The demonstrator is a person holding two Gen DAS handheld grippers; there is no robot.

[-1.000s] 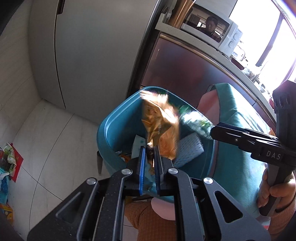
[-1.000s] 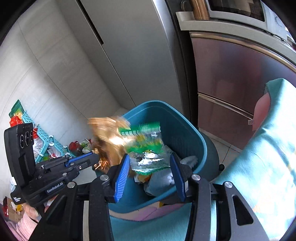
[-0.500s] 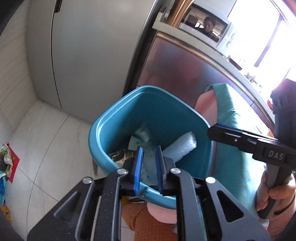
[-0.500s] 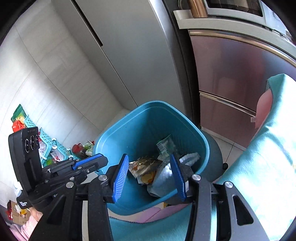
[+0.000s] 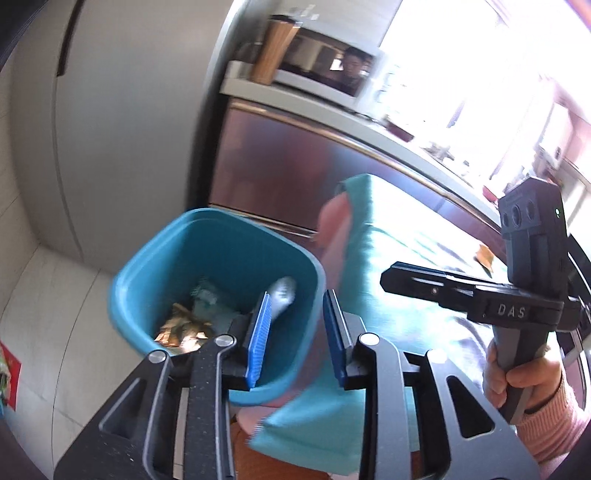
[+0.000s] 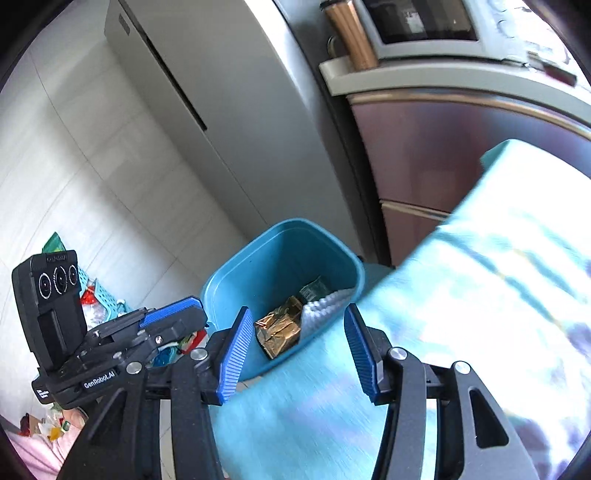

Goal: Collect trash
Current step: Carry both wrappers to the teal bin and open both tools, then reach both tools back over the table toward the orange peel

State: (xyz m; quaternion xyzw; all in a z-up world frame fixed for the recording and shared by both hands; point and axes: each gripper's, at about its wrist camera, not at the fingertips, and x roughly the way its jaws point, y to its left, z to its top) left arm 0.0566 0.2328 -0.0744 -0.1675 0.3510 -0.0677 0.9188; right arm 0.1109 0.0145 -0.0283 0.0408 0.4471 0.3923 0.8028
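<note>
A teal trash bin stands on the floor beside a table under a teal cloth. In the bin lie a gold foil wrapper, a green packet and a white crumpled piece. My left gripper is open and empty, above the bin's near right rim. My right gripper is open and empty, above the bin's edge and the cloth. Each gripper shows in the other's view: the right one, the left one.
A grey fridge and a brown steel cabinet stand behind the bin, with a microwave on top. Baskets and packets lie on the white tile floor at the left. A small brown item lies on the table.
Both wrappers dropped from the grippers into the bin. Both grippers opened wider, rose and swung right, toward the table.
</note>
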